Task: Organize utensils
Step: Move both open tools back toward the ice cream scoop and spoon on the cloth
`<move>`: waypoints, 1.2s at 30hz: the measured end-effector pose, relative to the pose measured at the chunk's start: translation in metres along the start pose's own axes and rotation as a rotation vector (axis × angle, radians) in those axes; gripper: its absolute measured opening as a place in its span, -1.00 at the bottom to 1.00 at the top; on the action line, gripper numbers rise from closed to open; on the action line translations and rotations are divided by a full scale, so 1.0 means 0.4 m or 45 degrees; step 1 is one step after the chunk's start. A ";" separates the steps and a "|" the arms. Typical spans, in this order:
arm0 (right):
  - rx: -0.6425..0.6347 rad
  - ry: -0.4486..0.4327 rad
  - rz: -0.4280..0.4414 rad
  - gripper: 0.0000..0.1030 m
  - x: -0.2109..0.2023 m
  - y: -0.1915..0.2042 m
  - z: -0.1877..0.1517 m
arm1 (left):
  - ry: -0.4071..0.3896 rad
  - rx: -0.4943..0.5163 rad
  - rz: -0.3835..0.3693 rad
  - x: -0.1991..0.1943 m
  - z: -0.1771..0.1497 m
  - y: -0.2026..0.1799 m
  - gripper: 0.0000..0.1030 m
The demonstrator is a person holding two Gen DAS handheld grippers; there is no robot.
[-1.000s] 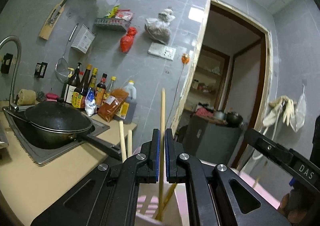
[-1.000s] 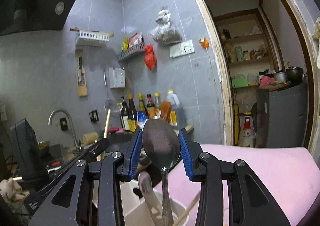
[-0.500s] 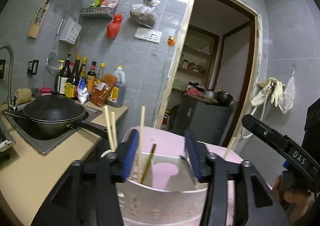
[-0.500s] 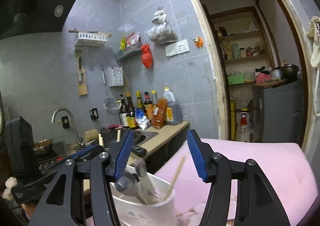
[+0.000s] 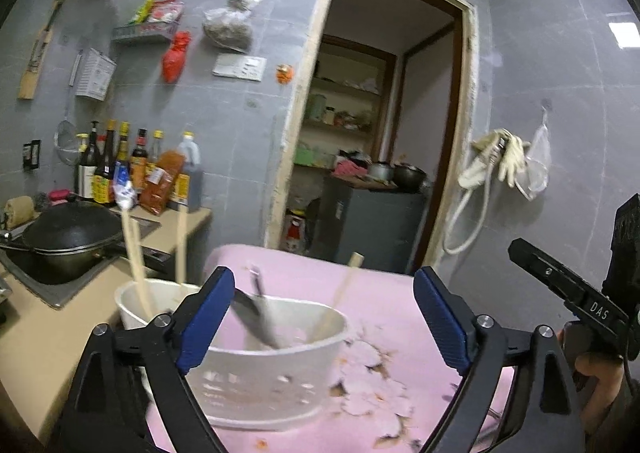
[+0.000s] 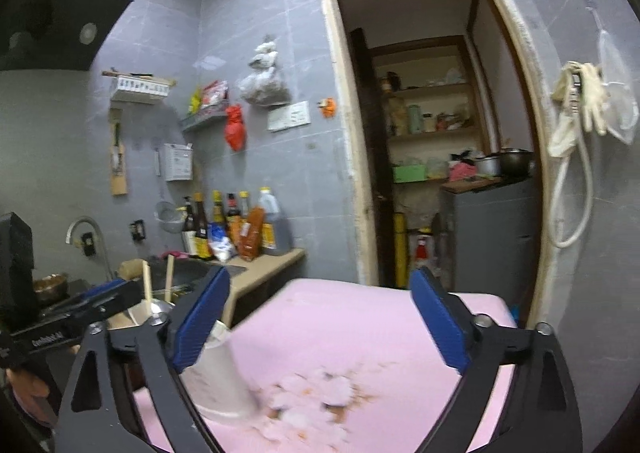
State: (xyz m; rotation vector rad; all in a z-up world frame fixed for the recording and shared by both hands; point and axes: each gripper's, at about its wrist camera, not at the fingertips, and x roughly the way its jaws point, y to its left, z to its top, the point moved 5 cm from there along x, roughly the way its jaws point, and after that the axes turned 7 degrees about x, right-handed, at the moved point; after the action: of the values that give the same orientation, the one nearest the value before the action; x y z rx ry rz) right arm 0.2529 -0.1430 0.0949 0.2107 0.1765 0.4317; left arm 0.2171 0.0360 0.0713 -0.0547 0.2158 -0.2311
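Note:
A white two-part utensil holder (image 5: 260,369) stands on a pink flowered cloth (image 5: 384,317). Wooden chopsticks (image 5: 134,253) stand in its left part. A metal spoon (image 5: 260,313) and one more chopstick (image 5: 340,297) lean in its right part. My left gripper (image 5: 322,317) is open and empty, just in front of the holder. My right gripper (image 6: 320,321) is open and empty over the cloth, with the holder (image 6: 216,377) at its lower left. The right gripper's body also shows at the right edge of the left wrist view (image 5: 576,293).
A black wok (image 5: 68,237) sits in the sink at the left on a beige counter (image 5: 48,337). Sauce bottles (image 5: 136,169) line the grey tiled wall. An open doorway (image 5: 380,141) leads to a pantry. Gloves and a hose (image 5: 496,165) hang on the right wall.
The left gripper let go of a chopstick and the right gripper let go of the spoon; both now stand in the holder. Both grippers opened wide and drew back.

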 end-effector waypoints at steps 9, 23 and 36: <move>-0.004 0.090 -0.167 1.00 -0.100 -0.148 -0.045 | 0.174 0.004 -0.130 0.034 -0.088 -0.141 0.72; 0.032 0.375 -0.301 1.00 -0.201 -0.301 -0.203 | 0.452 0.205 -0.392 0.071 -0.209 -0.326 0.72; 0.063 0.583 -0.331 0.72 -0.244 -0.377 -0.273 | 0.768 0.405 -0.655 0.178 -0.320 -0.435 0.38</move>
State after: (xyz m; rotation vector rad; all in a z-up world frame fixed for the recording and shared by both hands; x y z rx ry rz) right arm 0.2020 -0.3008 -0.0342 0.1320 0.6573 0.2108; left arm 0.2184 -0.1536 -0.0546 0.2834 0.7643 -0.7928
